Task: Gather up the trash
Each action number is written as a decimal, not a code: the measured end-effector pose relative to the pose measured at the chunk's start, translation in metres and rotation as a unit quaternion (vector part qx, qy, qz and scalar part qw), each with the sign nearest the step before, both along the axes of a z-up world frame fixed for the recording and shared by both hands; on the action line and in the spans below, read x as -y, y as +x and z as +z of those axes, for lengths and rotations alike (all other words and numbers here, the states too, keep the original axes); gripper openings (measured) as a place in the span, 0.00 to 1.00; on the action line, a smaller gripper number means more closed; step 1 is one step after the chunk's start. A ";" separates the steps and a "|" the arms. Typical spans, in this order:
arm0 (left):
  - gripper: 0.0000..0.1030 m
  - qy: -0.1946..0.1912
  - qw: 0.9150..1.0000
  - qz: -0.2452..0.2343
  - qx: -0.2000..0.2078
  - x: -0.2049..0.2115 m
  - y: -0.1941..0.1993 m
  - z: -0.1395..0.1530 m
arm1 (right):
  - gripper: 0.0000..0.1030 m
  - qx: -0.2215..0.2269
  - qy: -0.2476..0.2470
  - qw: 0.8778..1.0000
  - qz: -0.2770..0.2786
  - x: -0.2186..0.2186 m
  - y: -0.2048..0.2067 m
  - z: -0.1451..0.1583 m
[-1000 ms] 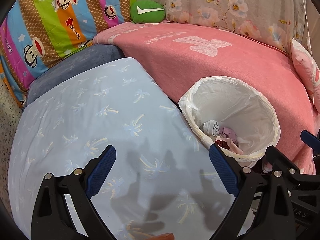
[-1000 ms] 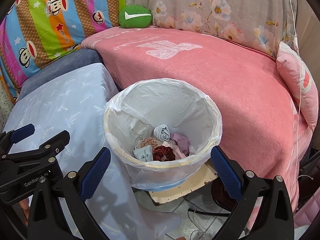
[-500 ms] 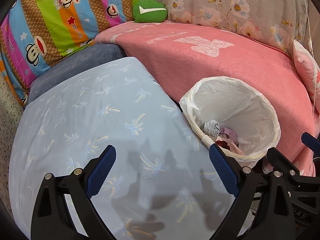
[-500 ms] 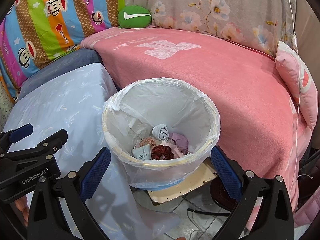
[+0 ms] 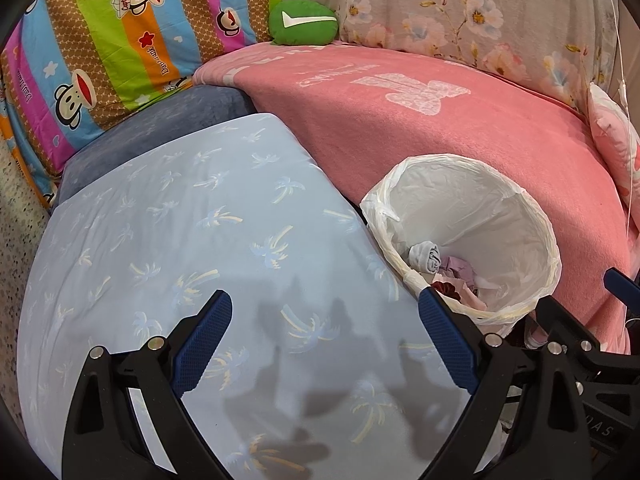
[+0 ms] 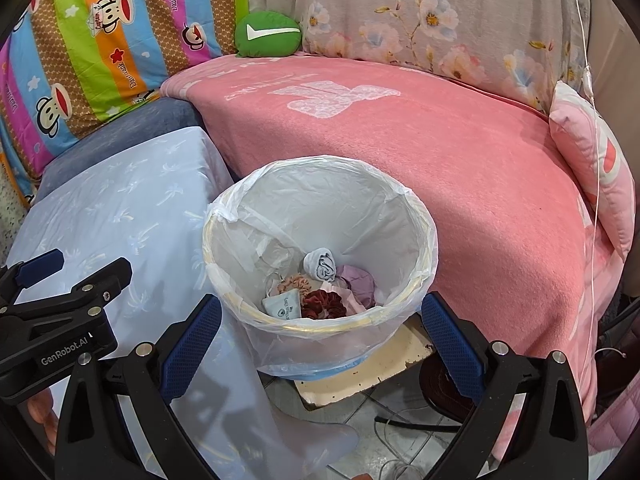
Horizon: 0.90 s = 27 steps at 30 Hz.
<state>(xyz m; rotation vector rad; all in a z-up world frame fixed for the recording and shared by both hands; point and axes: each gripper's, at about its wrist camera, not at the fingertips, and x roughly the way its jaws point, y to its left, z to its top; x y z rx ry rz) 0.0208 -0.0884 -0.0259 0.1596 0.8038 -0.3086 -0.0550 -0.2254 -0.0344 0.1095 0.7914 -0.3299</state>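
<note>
A round bin lined with a white plastic bag (image 6: 400,200) stands between a light blue cloth-covered table and a pink bed. It also shows at the right in the left wrist view (image 5: 500,196). Inside lie a rolled grey sock (image 6: 322,266), a dark red scrunchie (image 6: 324,306), a small packet (image 6: 282,308) and lilac cloth (image 6: 360,280). My right gripper (image 6: 320,340) is open and empty, just in front of the bin. My left gripper (image 5: 324,340) is open and empty above the blue table, left of the bin.
The blue palm-print tablecloth (image 5: 180,240) covers the table at left. A pink blanket (image 6: 440,140) covers the bed behind the bin. A green cushion (image 6: 268,34) and striped monkey-print pillow (image 6: 100,40) lie at the back. Cables (image 6: 400,420) lie on the tiled floor.
Both grippers have drifted slightly backward and stay open. The bin and its contents have not moved.
</note>
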 end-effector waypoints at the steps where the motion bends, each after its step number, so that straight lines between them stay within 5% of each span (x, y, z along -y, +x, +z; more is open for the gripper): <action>1: 0.88 0.000 1.000 0.000 0.000 0.000 0.000 0.000 | 0.95 0.000 0.000 1.000 0.000 0.000 0.000 0.000; 27: 0.88 0.002 1.000 0.003 -0.006 -0.001 -0.001 0.001 | 0.95 0.000 0.001 1.000 -0.002 0.004 -0.003 0.001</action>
